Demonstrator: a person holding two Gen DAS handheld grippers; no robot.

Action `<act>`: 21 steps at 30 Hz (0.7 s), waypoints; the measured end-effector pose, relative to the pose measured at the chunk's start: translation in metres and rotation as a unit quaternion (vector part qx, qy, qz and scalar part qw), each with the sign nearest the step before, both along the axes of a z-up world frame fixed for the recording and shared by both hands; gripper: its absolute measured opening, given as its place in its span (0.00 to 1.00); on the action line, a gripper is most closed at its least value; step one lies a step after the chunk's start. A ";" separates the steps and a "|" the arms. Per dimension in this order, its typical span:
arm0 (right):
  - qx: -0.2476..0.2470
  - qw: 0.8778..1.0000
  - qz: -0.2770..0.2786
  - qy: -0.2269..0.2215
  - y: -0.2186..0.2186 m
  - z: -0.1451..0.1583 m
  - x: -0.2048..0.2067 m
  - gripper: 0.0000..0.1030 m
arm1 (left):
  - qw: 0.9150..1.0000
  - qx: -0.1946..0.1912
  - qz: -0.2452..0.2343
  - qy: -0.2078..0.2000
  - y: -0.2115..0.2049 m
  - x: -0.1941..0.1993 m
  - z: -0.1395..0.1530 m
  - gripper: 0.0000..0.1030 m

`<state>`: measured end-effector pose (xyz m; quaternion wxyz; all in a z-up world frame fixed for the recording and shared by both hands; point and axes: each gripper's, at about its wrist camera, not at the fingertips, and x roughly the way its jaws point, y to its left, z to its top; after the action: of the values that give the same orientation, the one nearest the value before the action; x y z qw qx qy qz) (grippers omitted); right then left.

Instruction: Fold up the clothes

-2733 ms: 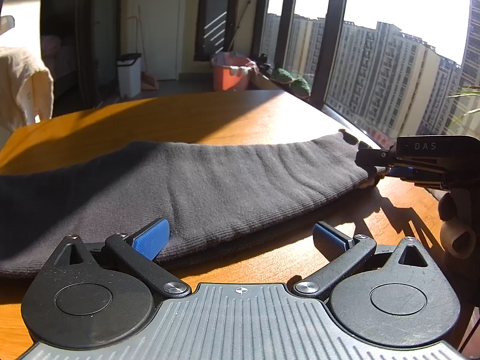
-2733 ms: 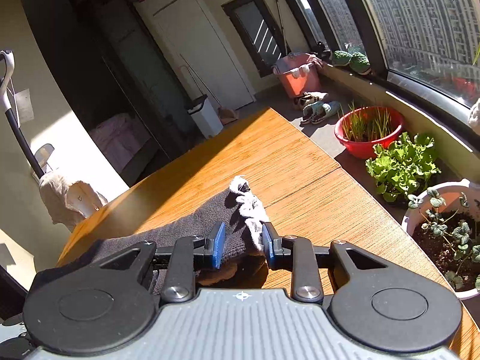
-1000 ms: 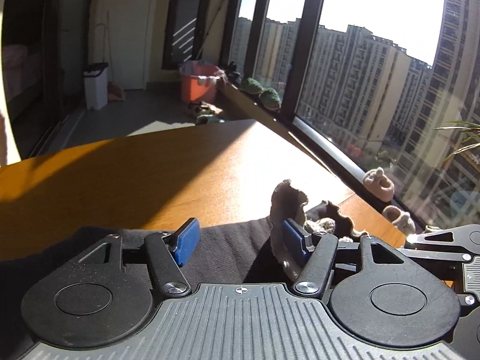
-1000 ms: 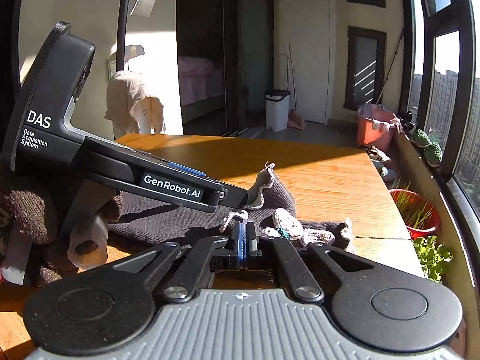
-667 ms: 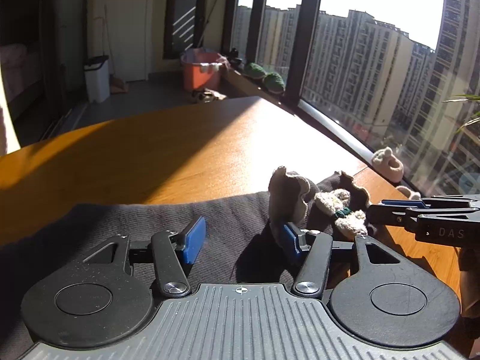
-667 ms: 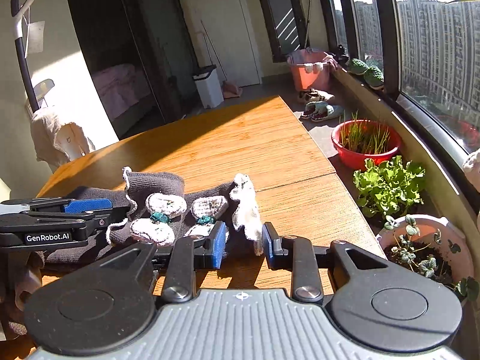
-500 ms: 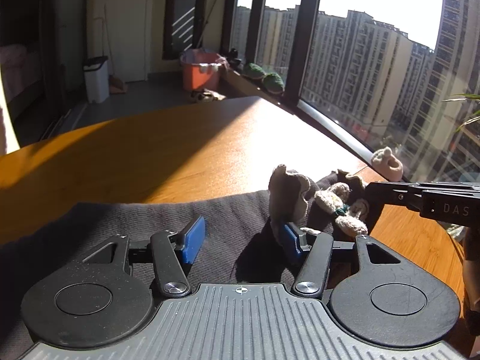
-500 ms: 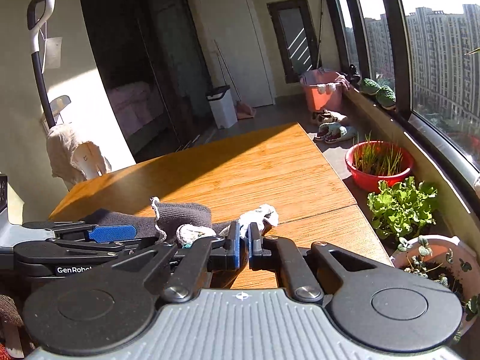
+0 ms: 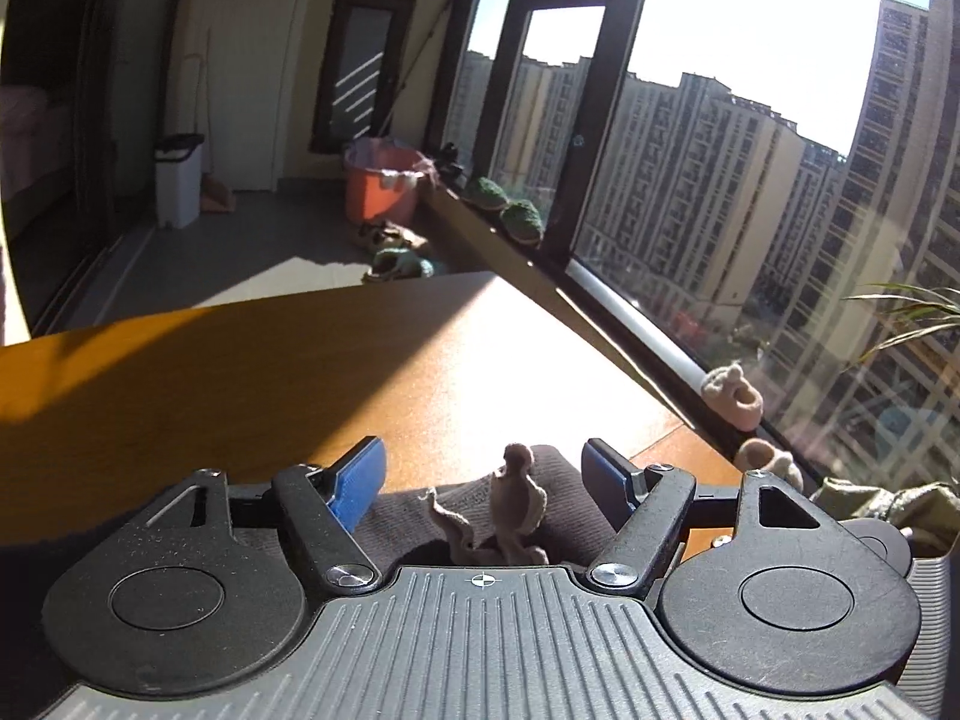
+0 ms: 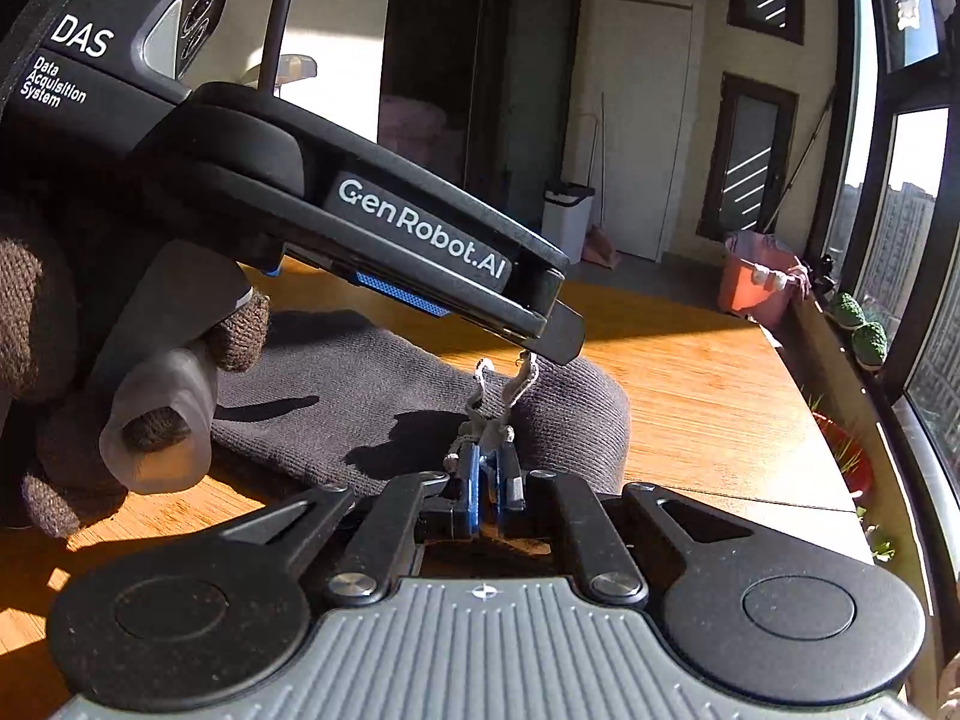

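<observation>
Wooden table (image 10: 690, 384): right tongs (image 10: 489, 477) pinch dark garment (image 10: 372, 396) trim; left tongs (image 9: 486, 477) spread.

Garment (image 10: 390, 396) on table (image 10: 690, 396); left gripper (image 9: 486, 480) over it.

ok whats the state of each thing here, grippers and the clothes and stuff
left gripper: open, fingers either side of the garment's trim, not clamped
right gripper: shut on the pale trim
dark knit garment: folded over, lying on the table
wooden table: part sun, part shade
gloved hand: gripping the left gripper's handle
</observation>
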<state>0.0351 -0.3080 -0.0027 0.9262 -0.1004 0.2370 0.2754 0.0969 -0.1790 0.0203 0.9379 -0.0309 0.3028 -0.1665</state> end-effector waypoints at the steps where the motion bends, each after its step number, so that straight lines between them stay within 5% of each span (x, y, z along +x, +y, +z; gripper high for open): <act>1: 0.009 1.000 0.002 0.003 -0.005 0.002 -0.002 0.06 | 1.000 0.022 0.001 0.005 -0.008 0.005 -0.007 0.66; 3: 0.033 0.999 0.004 0.019 -0.018 0.008 -0.005 0.12 | 0.999 0.048 0.008 0.020 -0.015 0.012 -0.022 0.62; 7: 0.115 0.989 -0.054 0.076 -0.055 0.010 0.006 0.27 | 0.999 0.024 0.021 0.035 0.000 0.013 -0.036 0.63; 12: 0.251 0.943 -0.119 0.185 -0.084 -0.016 0.040 0.46 | 0.999 0.015 0.023 0.038 0.006 0.013 -0.036 0.65; 15: 0.289 0.924 -0.125 0.217 -0.079 -0.029 0.052 0.52 | 0.999 0.007 0.024 0.040 0.009 0.014 -0.036 0.65; 18: 0.281 0.927 -0.123 0.215 -0.067 -0.031 0.055 0.40 | 0.999 -0.005 0.025 0.043 0.014 0.016 -0.036 0.65; 21: 0.194 0.965 -0.096 0.149 -0.047 -0.014 0.047 0.33 | 0.997 -0.029 0.038 0.054 0.027 0.017 -0.032 0.63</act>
<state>0.0822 -0.3550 -0.0165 0.9044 0.1461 0.3227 0.2379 0.1141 -0.1522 -0.0118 0.9246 -0.0784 0.3465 -0.1378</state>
